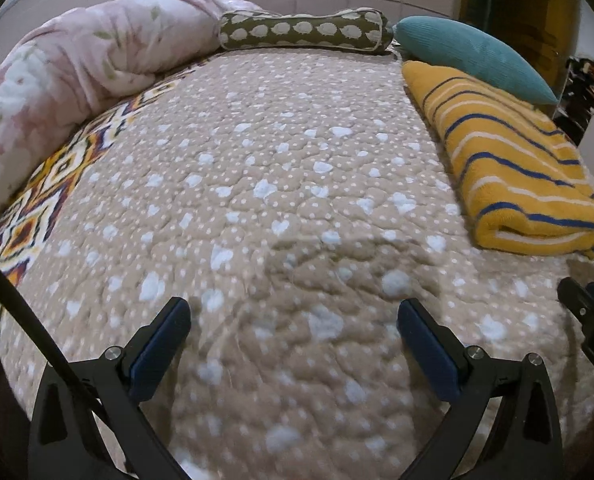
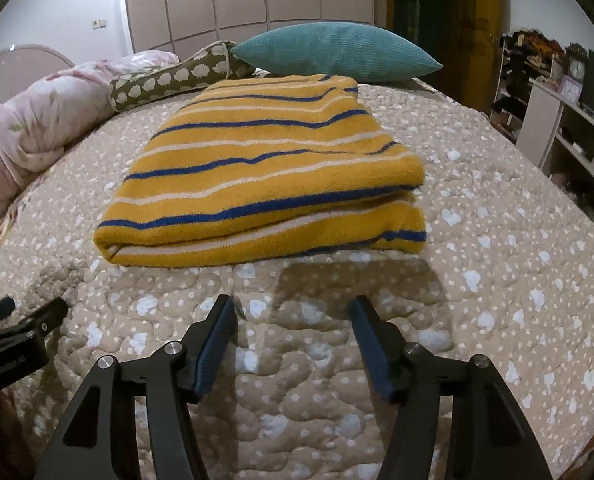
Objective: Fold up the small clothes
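Folded garment (image 2: 269, 168) is fuzzy yellow fleece-like cloth with blue and white stripes, matt. Bedspread (image 2: 497, 280) is quilted, puckered beige cloth; teal cushion (image 2: 337, 54) is ribbed fabric. Gripper fingers (image 2: 213, 344) look matt black plastic, ridged blue pads, shiny metal pins.

Dim, warm indoor light is falling from above and behind both cameras. The tongs are casting soft shadows onto the bedspread (image 1: 281, 152) ahead of them. The near bedspread is showing motion blur in the left wrist view. Fisheye distortion is bending straight lines, and black vignetting is cutting off the corners of both frames.
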Demonstrator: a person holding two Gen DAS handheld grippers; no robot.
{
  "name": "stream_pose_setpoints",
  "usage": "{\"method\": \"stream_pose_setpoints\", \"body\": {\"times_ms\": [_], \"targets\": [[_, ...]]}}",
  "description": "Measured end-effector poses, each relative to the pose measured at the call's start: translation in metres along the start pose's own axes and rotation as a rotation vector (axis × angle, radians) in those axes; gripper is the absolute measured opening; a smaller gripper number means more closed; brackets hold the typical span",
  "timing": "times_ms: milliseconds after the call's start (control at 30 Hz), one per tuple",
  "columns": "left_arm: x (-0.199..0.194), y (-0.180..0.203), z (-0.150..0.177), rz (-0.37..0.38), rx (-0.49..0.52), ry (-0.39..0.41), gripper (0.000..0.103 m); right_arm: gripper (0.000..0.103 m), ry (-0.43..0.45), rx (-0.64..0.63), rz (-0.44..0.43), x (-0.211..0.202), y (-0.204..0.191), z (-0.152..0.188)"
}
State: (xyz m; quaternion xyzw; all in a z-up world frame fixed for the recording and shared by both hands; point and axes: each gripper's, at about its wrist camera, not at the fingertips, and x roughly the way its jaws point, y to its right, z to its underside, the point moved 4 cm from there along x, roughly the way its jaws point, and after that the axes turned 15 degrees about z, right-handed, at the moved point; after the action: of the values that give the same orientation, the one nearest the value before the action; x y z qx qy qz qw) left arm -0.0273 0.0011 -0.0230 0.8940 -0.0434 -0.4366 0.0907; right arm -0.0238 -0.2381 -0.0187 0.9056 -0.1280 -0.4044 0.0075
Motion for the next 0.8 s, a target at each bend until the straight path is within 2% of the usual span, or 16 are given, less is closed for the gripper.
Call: {"method": "stream_pose_setpoints", "body": {"times_ms": [100,267,433,800], "targets": [[-0.016,0.015,0.002,0.040,-0.004,0.007,0.103,0.065,0.013,0.039,0.012,-0.007,0.018,-0.002],[-0.041,0.050,0.004,0.043,0.060,0.047,0.103,0.065,0.039,0.087,0.043,-0.019,0.046,-0.004],[-0.052,0.072,0.007,0.044,0.097,0.044,0.103,0.065,0.068,0.097,0.072,-0.029,0.063,-0.002],[-0.049,0.081,0.012,-0.012,0.148,0.014,0.103,0.065,0.049,0.113,0.064,-0.022,0.072,0.004]]}}
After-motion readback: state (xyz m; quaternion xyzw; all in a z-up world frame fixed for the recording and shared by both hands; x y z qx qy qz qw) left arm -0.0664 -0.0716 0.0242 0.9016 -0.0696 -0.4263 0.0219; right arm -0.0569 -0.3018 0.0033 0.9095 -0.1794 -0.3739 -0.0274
